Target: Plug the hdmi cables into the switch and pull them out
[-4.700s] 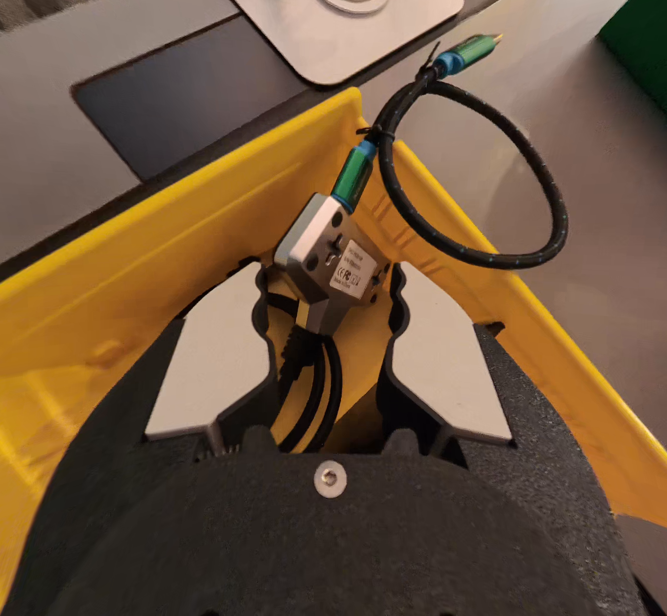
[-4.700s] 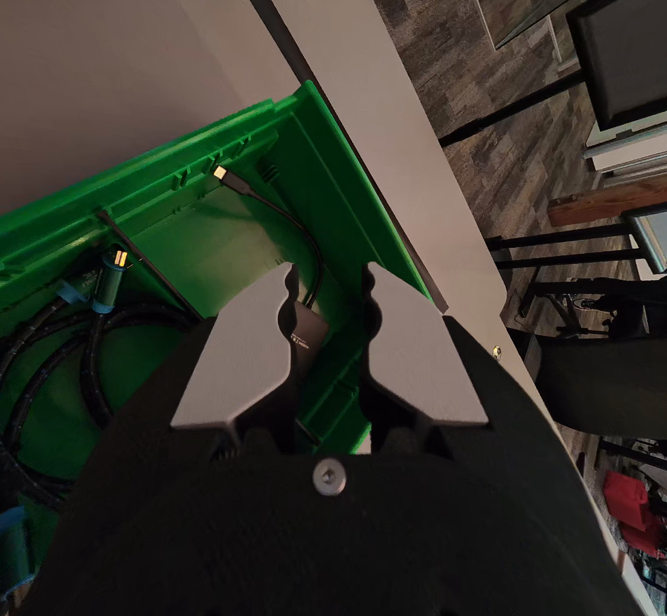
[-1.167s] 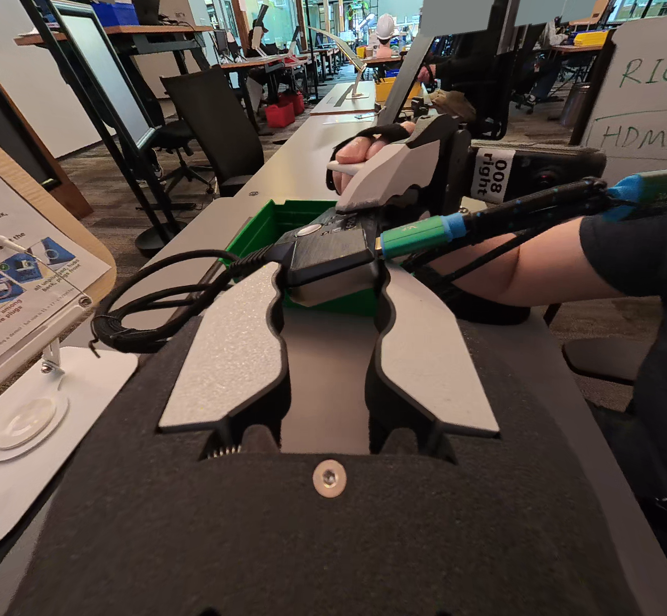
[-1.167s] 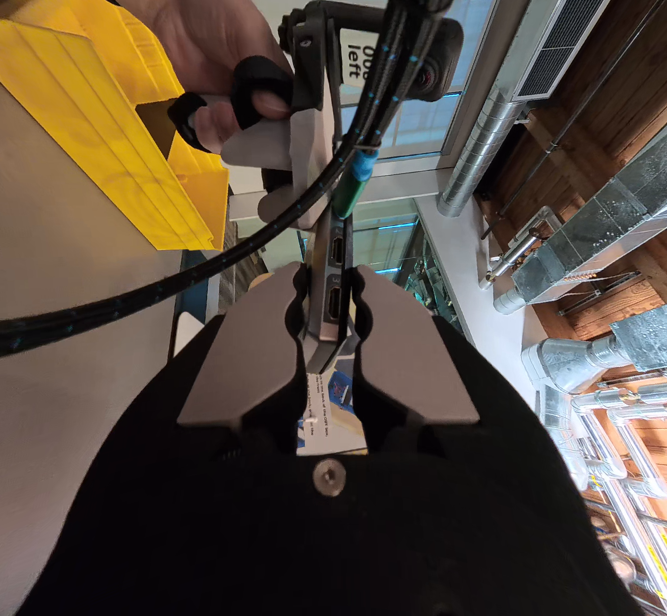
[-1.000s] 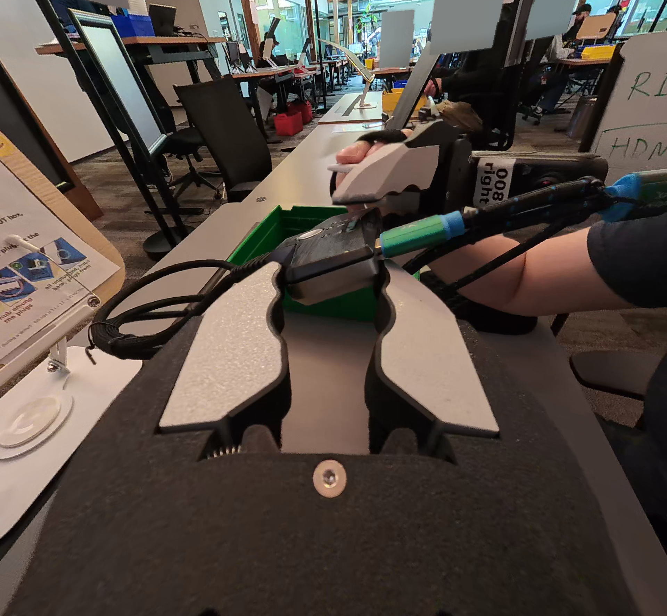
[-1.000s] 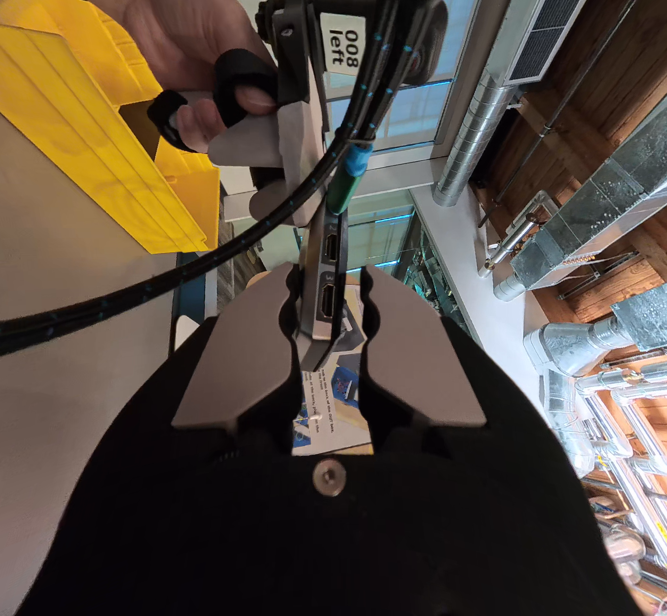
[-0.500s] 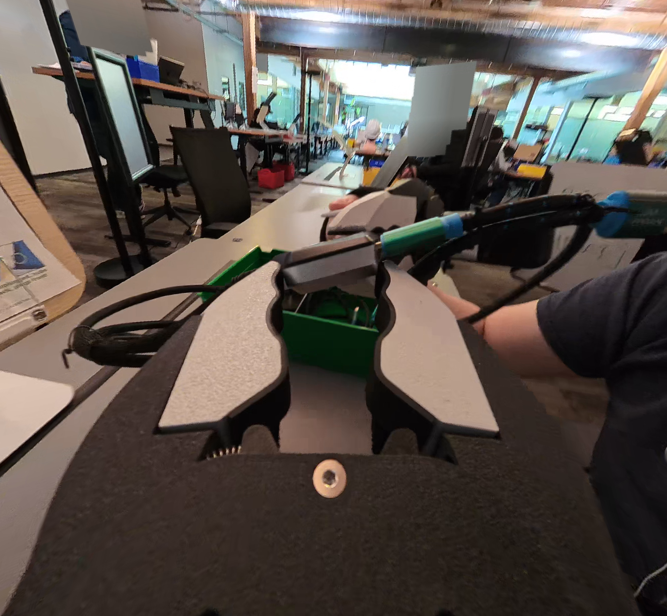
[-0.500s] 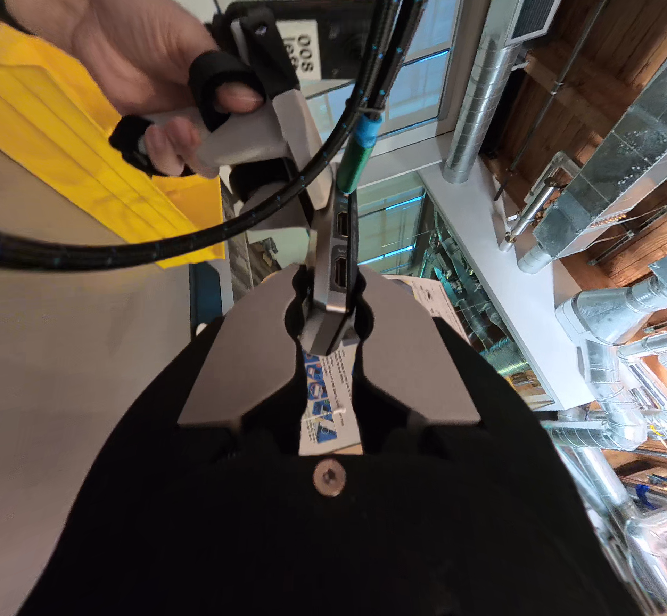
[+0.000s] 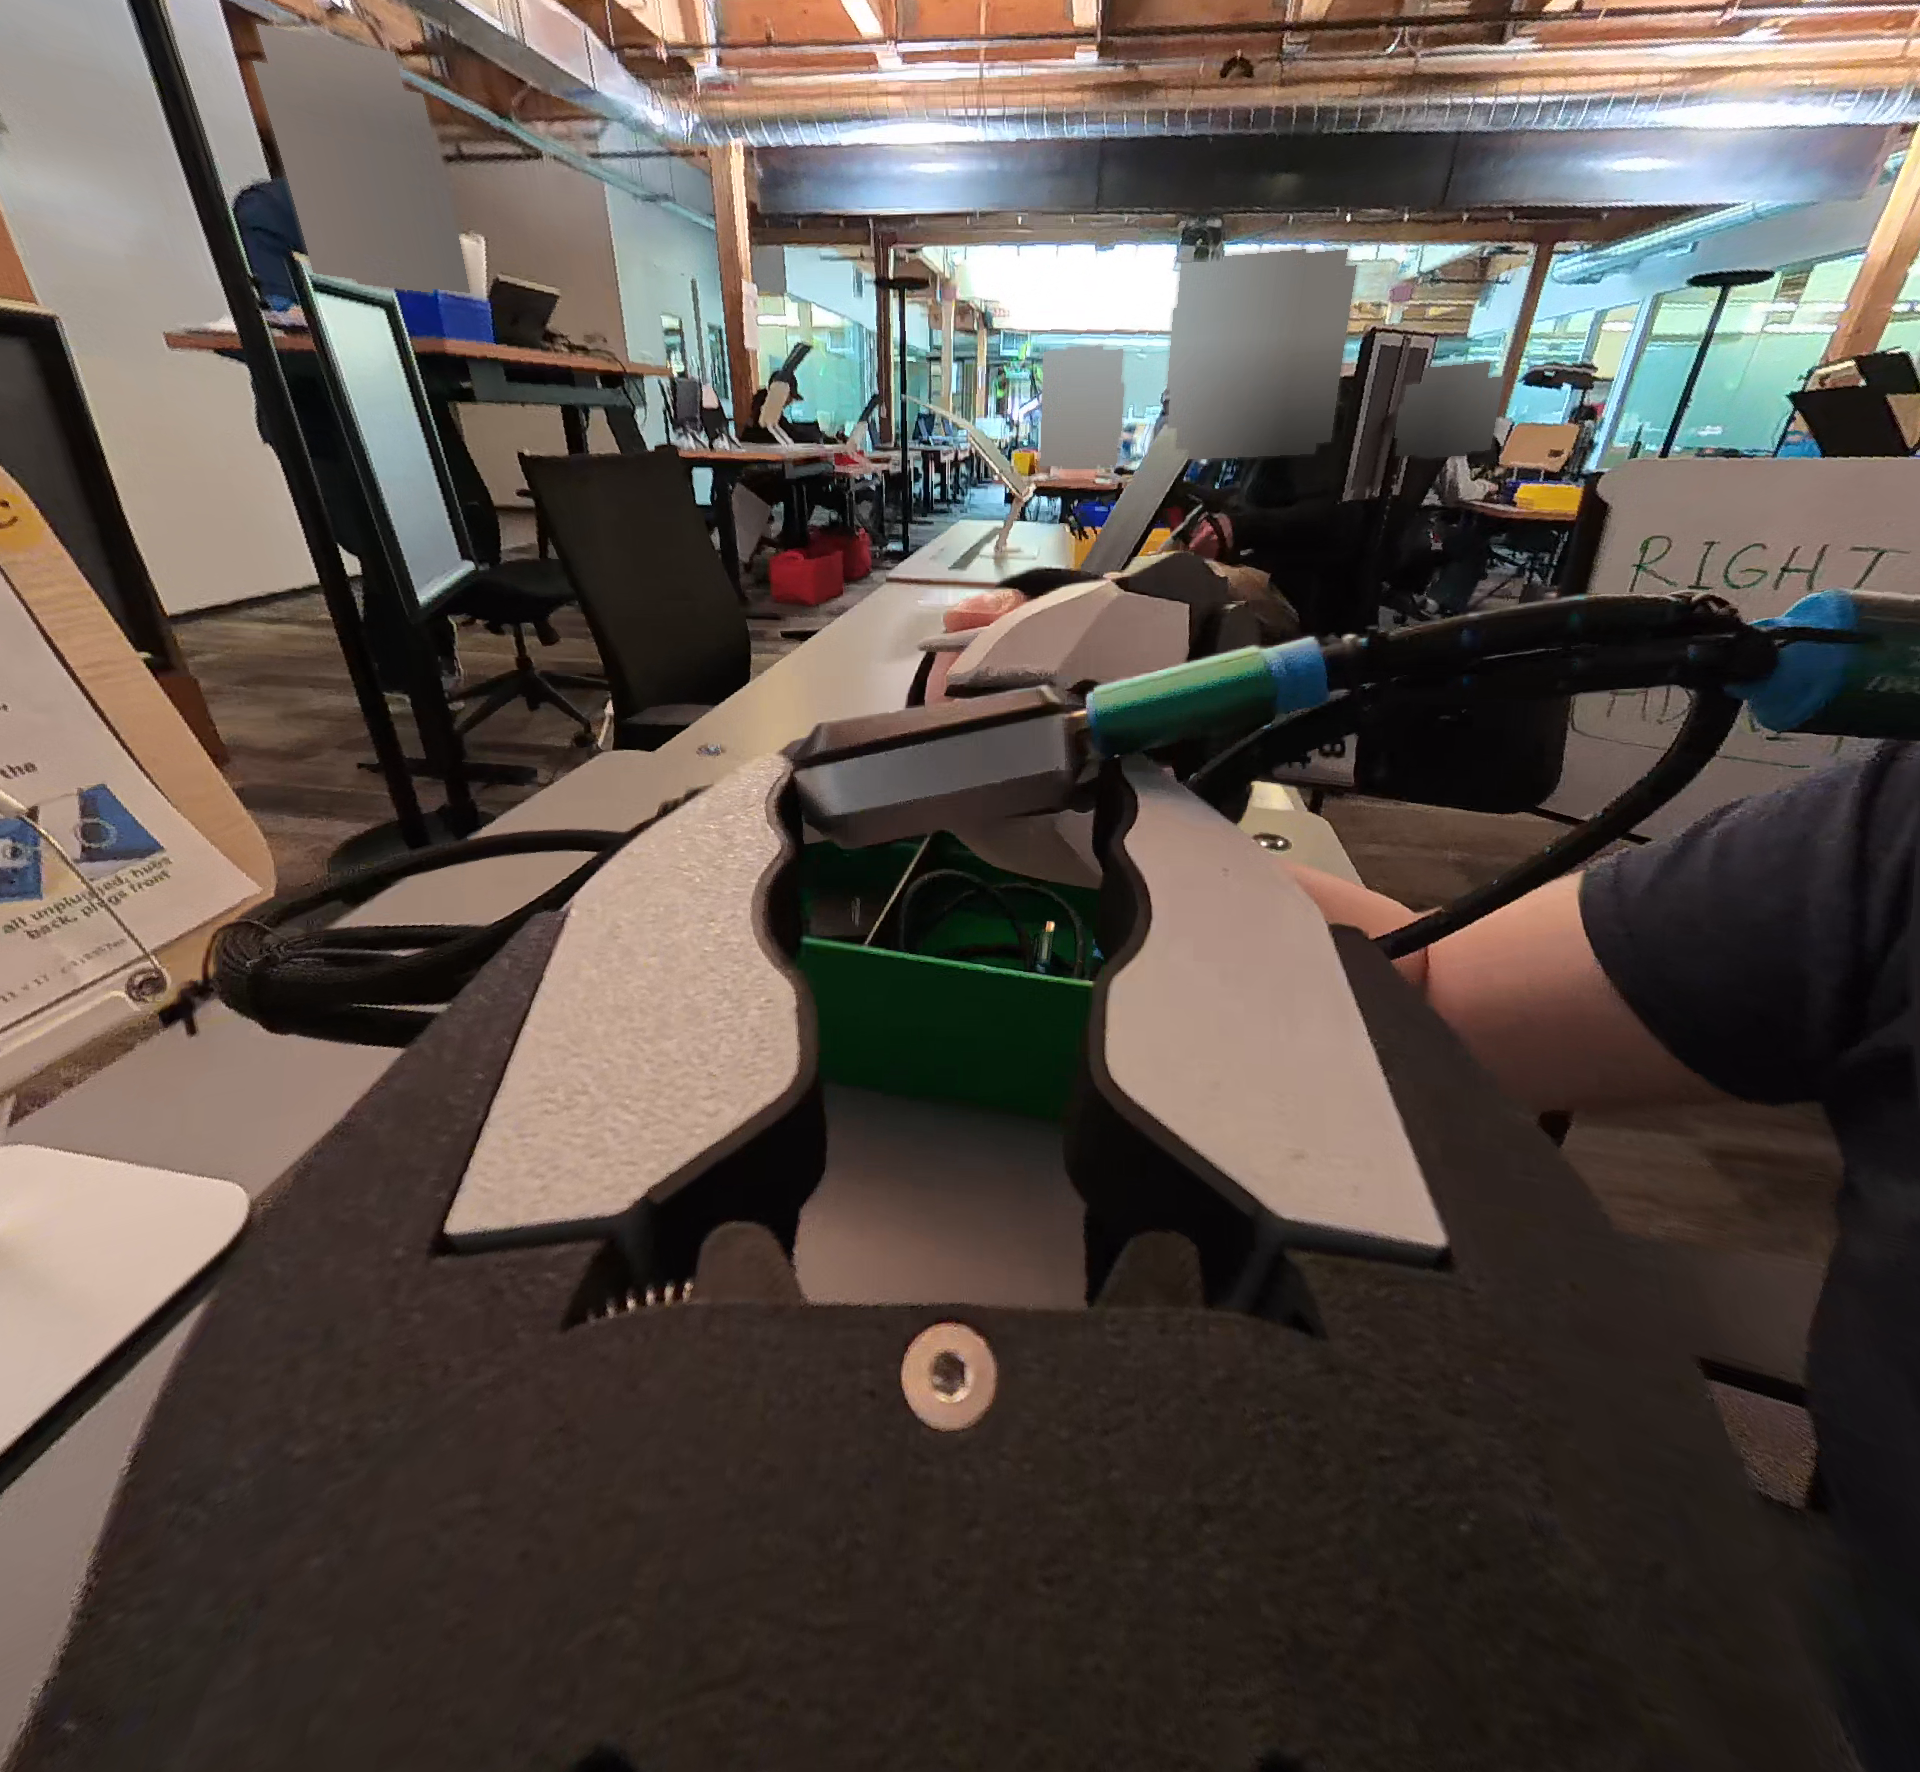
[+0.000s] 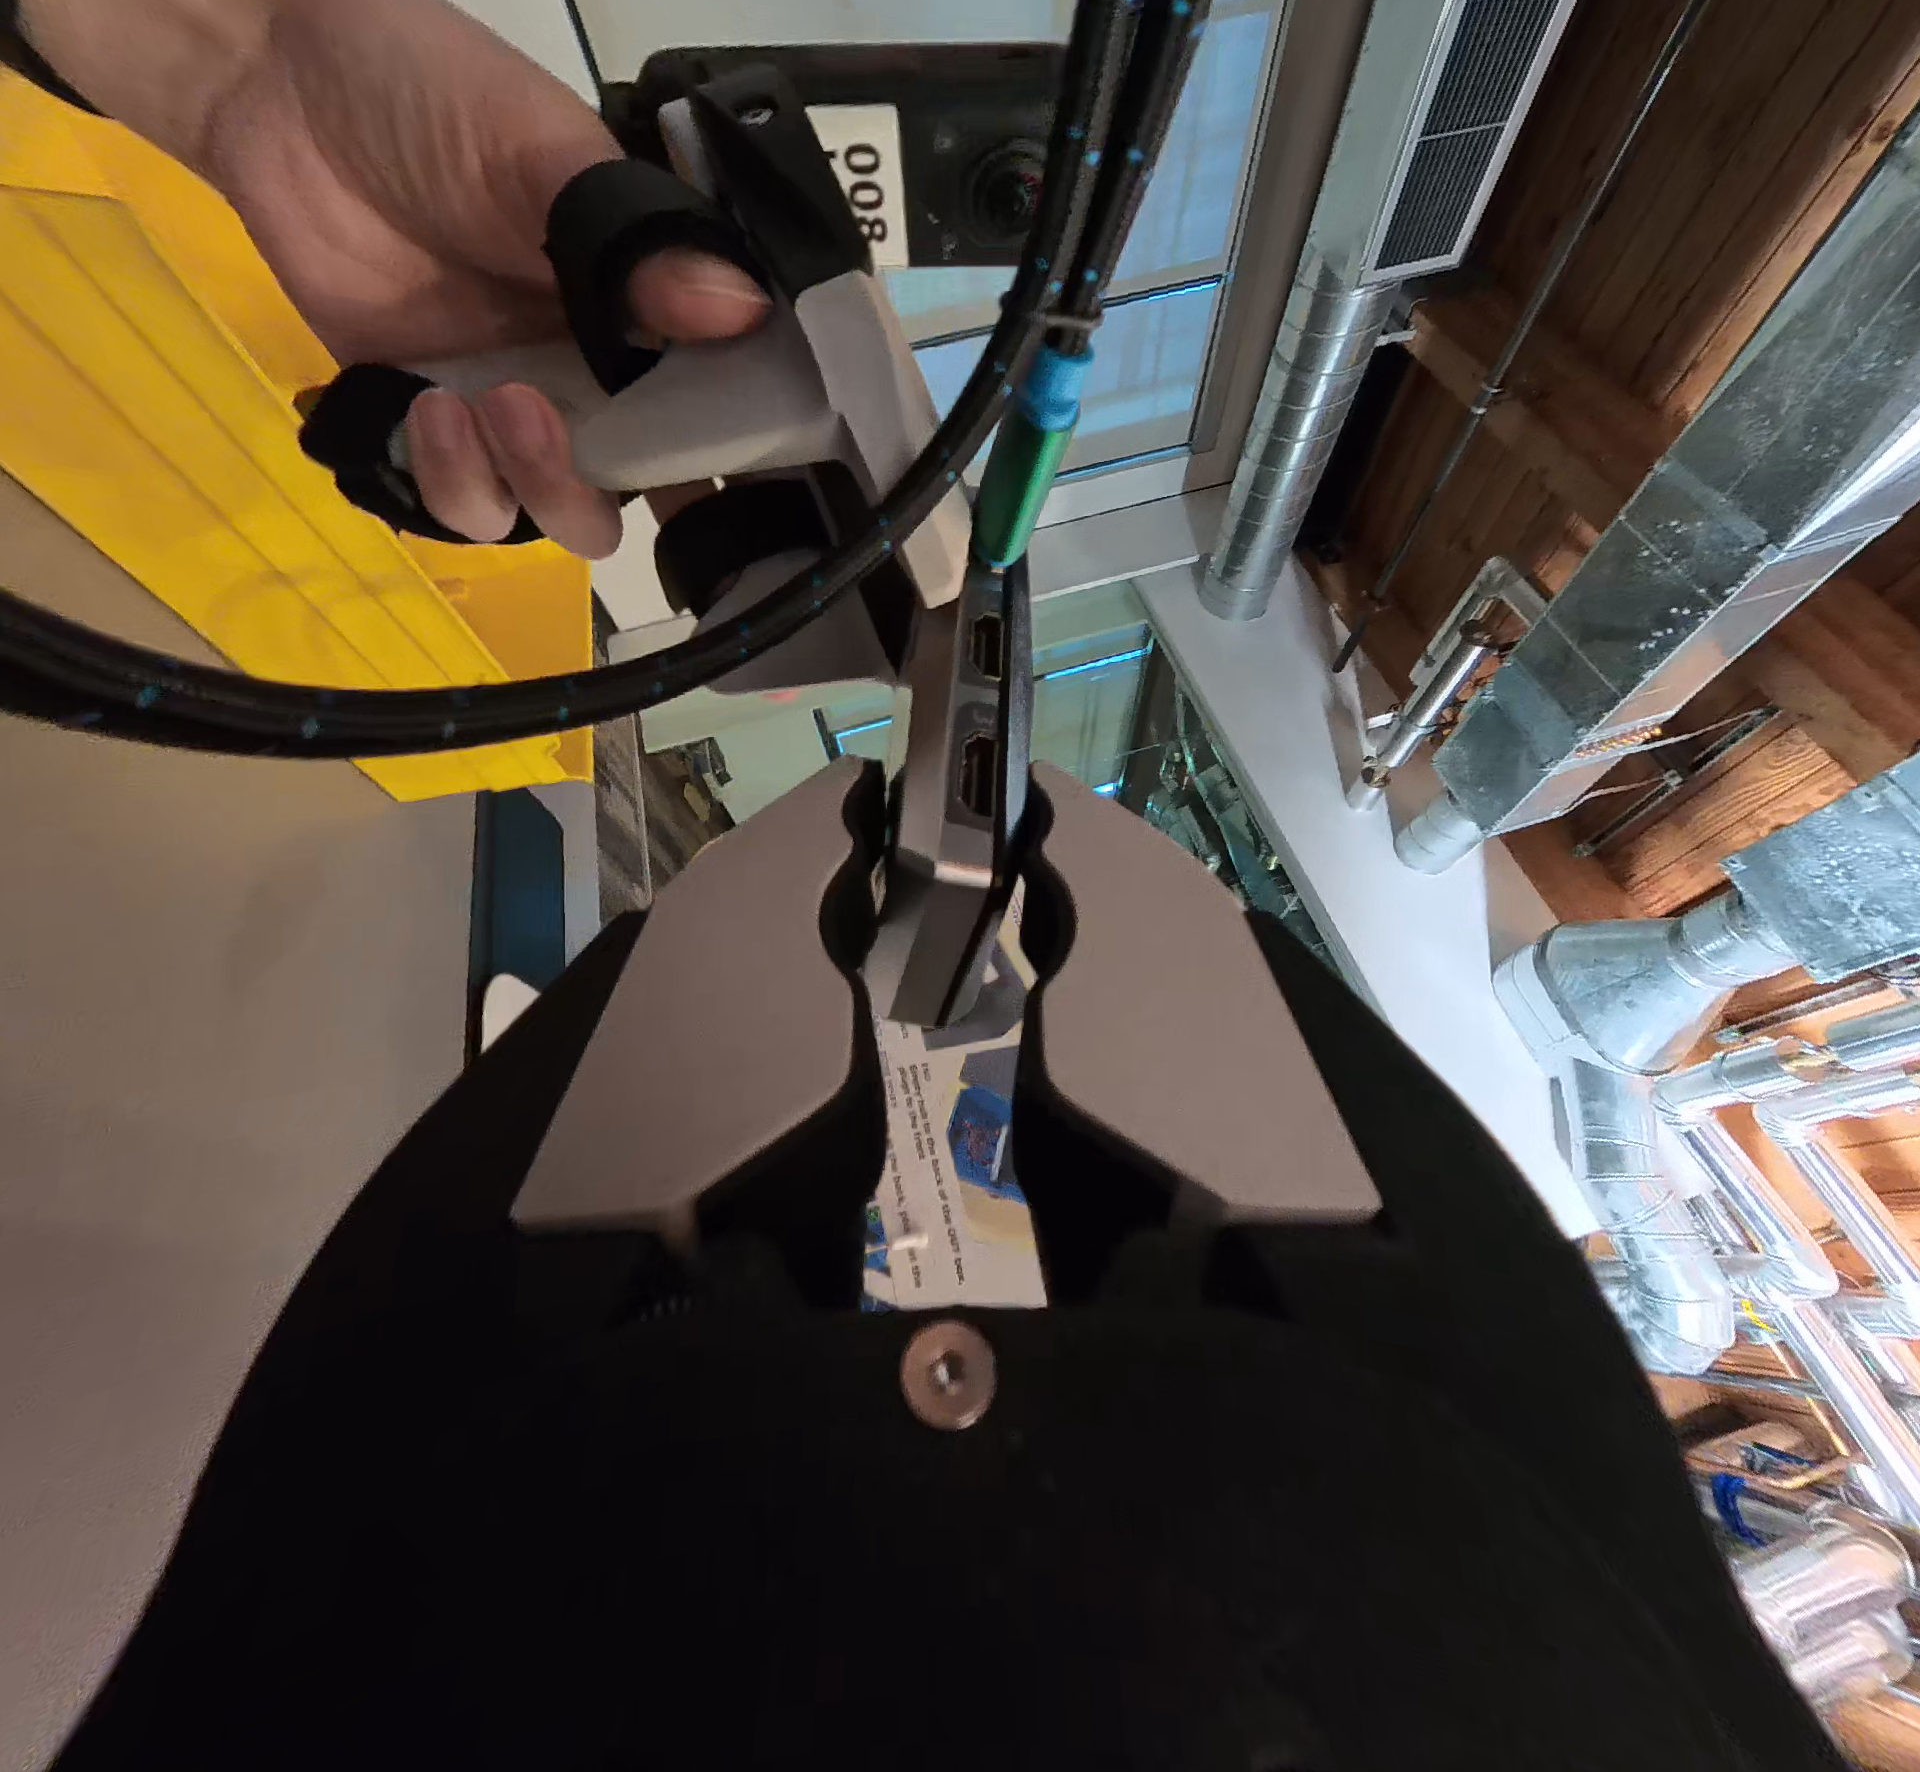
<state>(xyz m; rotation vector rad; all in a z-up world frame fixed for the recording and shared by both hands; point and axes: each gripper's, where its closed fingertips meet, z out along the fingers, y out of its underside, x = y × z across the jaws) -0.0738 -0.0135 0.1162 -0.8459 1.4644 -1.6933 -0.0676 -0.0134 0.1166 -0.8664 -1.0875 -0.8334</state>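
The switch (image 9: 940, 772) was held in mid-air above the desk (image 9: 925, 1192), pinched from two sides at once — the left tongs (image 9: 951, 813) gripped it across its width, and the right tongs (image 10: 951, 865) clamped its flat faces near one end. That double hold likely served to brace the slim grey body so a plug could be pushed or pulled without the switch twisting.

One green-shelled plug (image 9: 1195, 709) sat seated in the switch's edge, its braided cable (image 10: 520, 704) looping away. In the right wrist view, two empty ports (image 10: 982, 714) faced the camera on that same edge, so, counted: three ports visible, one filled, two free. A second green-and-blue plug (image 9: 1839, 678) hung unplugged at the far right of the left wrist view; I judged it the other end of the same short cable, though the loop did not show whole.

Two bins stood on the desk — a green one (image 9: 945, 1026) below the switch holding more cables, too tangled to count, and a yellow one (image 10: 260, 517) behind the left hand (image 10: 343, 164). The switch's own black lead (image 9: 353, 964) trailed off in a coiled bundle.
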